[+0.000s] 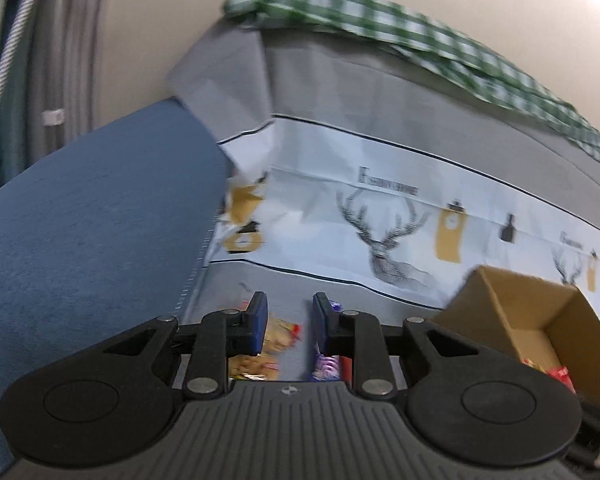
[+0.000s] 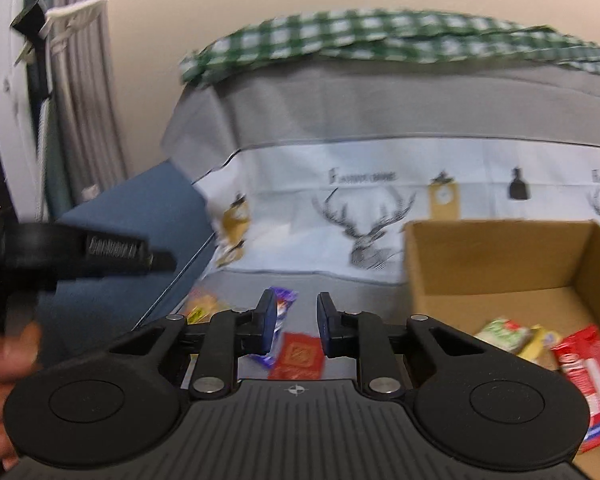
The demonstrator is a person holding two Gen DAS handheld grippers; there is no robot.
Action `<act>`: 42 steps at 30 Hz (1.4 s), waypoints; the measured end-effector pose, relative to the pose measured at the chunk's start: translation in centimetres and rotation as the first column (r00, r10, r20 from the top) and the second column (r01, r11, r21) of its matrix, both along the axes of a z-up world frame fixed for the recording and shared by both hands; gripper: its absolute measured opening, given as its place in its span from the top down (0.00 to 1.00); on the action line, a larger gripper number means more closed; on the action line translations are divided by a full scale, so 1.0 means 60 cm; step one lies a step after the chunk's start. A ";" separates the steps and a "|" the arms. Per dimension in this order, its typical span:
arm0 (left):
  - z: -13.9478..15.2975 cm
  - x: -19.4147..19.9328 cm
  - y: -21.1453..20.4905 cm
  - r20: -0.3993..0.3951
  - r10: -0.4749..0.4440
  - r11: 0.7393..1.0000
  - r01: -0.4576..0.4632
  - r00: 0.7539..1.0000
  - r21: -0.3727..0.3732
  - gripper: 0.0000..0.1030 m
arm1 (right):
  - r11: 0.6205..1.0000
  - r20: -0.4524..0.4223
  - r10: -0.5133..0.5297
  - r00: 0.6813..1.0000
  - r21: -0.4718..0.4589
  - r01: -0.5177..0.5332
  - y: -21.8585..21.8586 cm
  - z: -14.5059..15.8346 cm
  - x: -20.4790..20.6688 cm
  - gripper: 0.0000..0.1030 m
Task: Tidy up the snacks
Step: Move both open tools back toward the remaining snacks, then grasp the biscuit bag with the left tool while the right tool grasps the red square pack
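Left claw (image 1: 287, 320): jaws narrow, a slim gap between the blue pads, nothing gripped. It hangs tilted down over the grey cloth of the table (image 1: 340, 92). Under and just ahead of it lie loose snacks: an orange-yellow packet (image 1: 280, 330) below the gap, a purple wrapper (image 1: 326, 364) under the right-hand pad. No contact visible.

Right claw (image 2: 293, 322): jaws also narrow and empty. A purple packet (image 2: 283, 304) lies just beyond the left-hand pad, a red packet (image 2: 299, 356) below the gap; a yellow-orange snack (image 2: 203, 306) sits further left, near the cloth's edge. All are on the cloth, outside the box.

Cardboard box (image 2: 488, 258): open-topped, to the right of both claws, its near-left corner close beside the right claw. Inside it are a green-and-white packet (image 2: 500, 334), a yellow one (image 2: 540, 344) and a long red wrapper (image 2: 584, 372).

Edges: the cloth ends on the left in a straight hem; past it is a blue surface (image 1: 92, 208), bare. At the far side a white band printed with deer heads runs across the cloth, then plain grey, then a bunched green-checked cloth (image 2: 380, 36) along the back, against a beige wall.

Room: there is free cloth between the loose snacks and the deer band. At the left of the right wrist view a hand (image 2: 0, 400) holds the blurred black body of the other tool.
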State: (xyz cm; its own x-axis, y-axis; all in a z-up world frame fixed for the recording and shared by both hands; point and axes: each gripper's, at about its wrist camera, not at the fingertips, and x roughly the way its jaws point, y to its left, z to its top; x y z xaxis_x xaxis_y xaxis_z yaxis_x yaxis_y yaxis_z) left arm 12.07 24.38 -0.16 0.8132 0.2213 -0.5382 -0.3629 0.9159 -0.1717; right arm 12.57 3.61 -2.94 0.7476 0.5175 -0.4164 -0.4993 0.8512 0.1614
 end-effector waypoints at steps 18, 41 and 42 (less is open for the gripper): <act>-0.078 0.096 0.036 -0.178 0.037 0.999 -0.041 0.983 -0.017 0.33 | 0.980 -0.220 -0.144 0.965 -0.167 0.108 0.116 -0.130 0.145 0.23; -0.135 0.165 0.005 -0.284 0.012 0.993 0.022 0.959 0.116 0.65 | 0.981 -0.227 -0.110 0.968 -0.183 0.069 0.111 -0.149 0.151 0.57; -0.131 0.160 0.006 -0.279 0.012 0.994 0.017 0.960 0.104 0.70 | 0.982 -0.219 -0.100 0.971 -0.179 0.061 0.109 -0.143 0.144 0.57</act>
State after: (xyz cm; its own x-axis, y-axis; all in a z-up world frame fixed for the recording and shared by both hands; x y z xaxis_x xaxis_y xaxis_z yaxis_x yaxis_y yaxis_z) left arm 21.69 24.76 -8.03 0.6344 0.2866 -0.7179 -0.3803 0.9243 0.0330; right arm 21.23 10.14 -11.50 0.6600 0.3663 -0.6559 -0.3952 0.9118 0.1116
